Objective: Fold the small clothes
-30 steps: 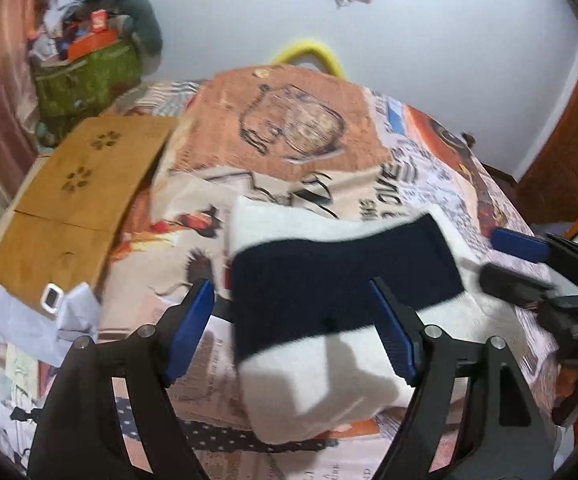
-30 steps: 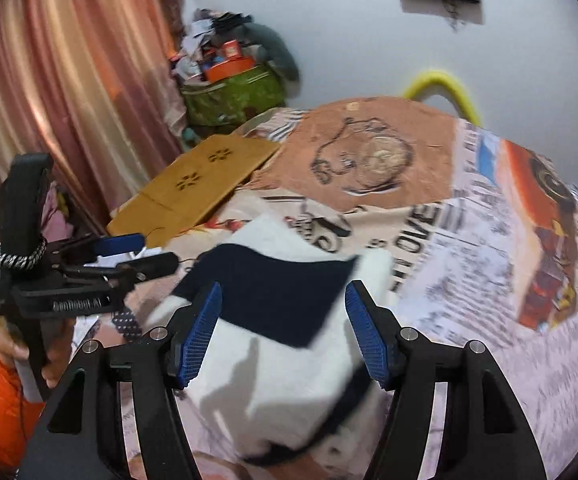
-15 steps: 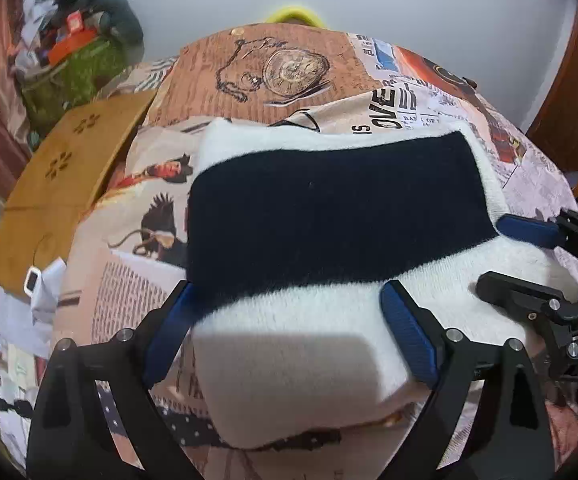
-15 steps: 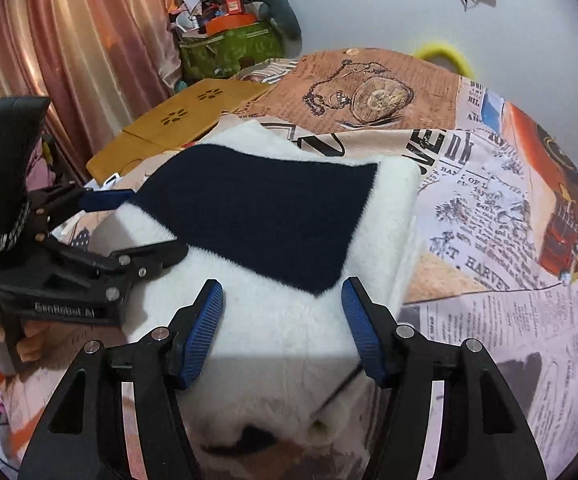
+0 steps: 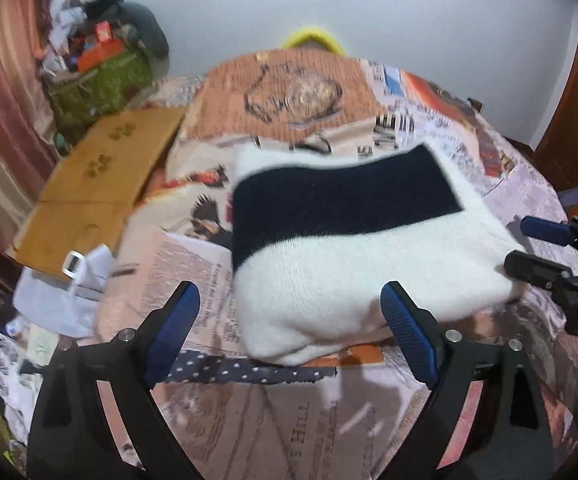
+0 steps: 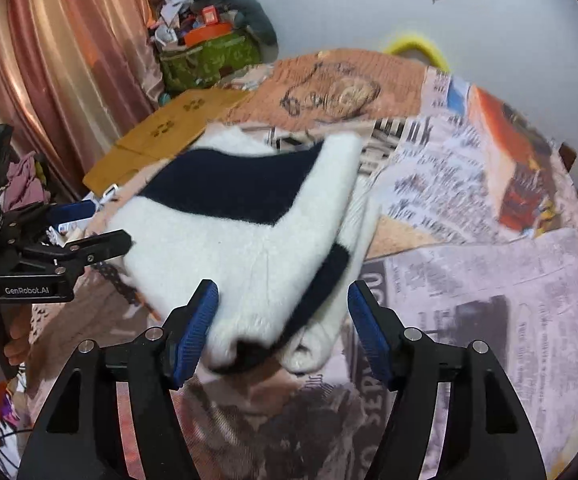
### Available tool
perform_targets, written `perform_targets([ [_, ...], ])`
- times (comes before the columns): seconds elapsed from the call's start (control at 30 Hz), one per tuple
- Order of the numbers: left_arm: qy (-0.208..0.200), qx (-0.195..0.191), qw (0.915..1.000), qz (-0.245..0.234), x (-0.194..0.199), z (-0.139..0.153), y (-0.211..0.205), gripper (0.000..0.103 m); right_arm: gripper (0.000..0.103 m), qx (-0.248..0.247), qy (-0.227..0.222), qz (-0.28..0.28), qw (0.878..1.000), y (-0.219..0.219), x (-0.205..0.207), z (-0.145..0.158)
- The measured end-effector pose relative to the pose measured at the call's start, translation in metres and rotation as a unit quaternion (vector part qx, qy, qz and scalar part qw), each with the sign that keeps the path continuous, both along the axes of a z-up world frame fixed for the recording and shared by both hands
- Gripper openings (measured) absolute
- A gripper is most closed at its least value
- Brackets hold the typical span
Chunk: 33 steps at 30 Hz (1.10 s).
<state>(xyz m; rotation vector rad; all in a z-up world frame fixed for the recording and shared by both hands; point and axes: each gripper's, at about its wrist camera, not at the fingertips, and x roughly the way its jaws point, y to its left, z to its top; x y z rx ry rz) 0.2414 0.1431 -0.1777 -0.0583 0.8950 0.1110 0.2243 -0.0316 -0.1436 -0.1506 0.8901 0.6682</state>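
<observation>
A folded white knit garment with a wide navy band (image 5: 353, 240) lies on the newspaper-print bedspread (image 5: 249, 420). In the right wrist view the garment (image 6: 249, 240) shows stacked layers at its near corner. My left gripper (image 5: 289, 332) is open, its blue pads either side of the garment's near edge, just short of it. My right gripper (image 6: 283, 328) is open at the garment's right corner, which sits between the pads. Each gripper also shows in the other's view: the right one (image 5: 537, 248) and the left one (image 6: 89, 228), both open.
A flat wooden board (image 5: 97, 184) lies at the bed's left. A green bag with clutter (image 5: 97, 80) stands by the curtain (image 6: 49, 60). White cloth and a small device (image 5: 75, 264) lie at the left edge. A dotted dark strip (image 5: 249, 372) lies under the garment's front.
Both grippers have pulled back and up from the garment, which now looks smaller and farther. The garment stays folded on the bed.
</observation>
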Motion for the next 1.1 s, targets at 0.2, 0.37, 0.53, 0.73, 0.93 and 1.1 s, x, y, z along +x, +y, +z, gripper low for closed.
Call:
perform_targets([
  [0.2,-0.087,0.003,0.9961,0.011,-0.040,0.068,-0.008,0.092,0.064,0.036,-0.070,-0.003,0.997,-0.017,-0.030,0.058],
  [0.37,-0.173,0.005,0.9848,0.007,-0.082,0.130,-0.023,0.092,0.064,0.084,-0.136,-0.009,0.987,-0.034,-0.066,0.112],
  [0.53,-0.248,0.000,0.9688,-0.005,-0.126,0.178,-0.040,0.092,0.064,0.131,-0.208,-0.010,0.969,-0.049,-0.108,0.161],
  [0.73,-0.323,0.009,0.9460,-0.022,-0.183,0.213,-0.065,0.092,0.064,0.169,-0.276,-0.007,0.946,-0.056,-0.159,0.193],
  [0.93,-0.357,0.006,0.9342,-0.010,-0.219,0.218,-0.074,0.100,0.074,0.182,-0.302,-0.020,0.936,-0.058,-0.185,0.193],
  [1.1,-0.349,-0.018,0.9368,-0.005,-0.227,0.213,-0.069,0.102,0.087,0.171,-0.296,-0.037,0.939,-0.060,-0.185,0.187],
])
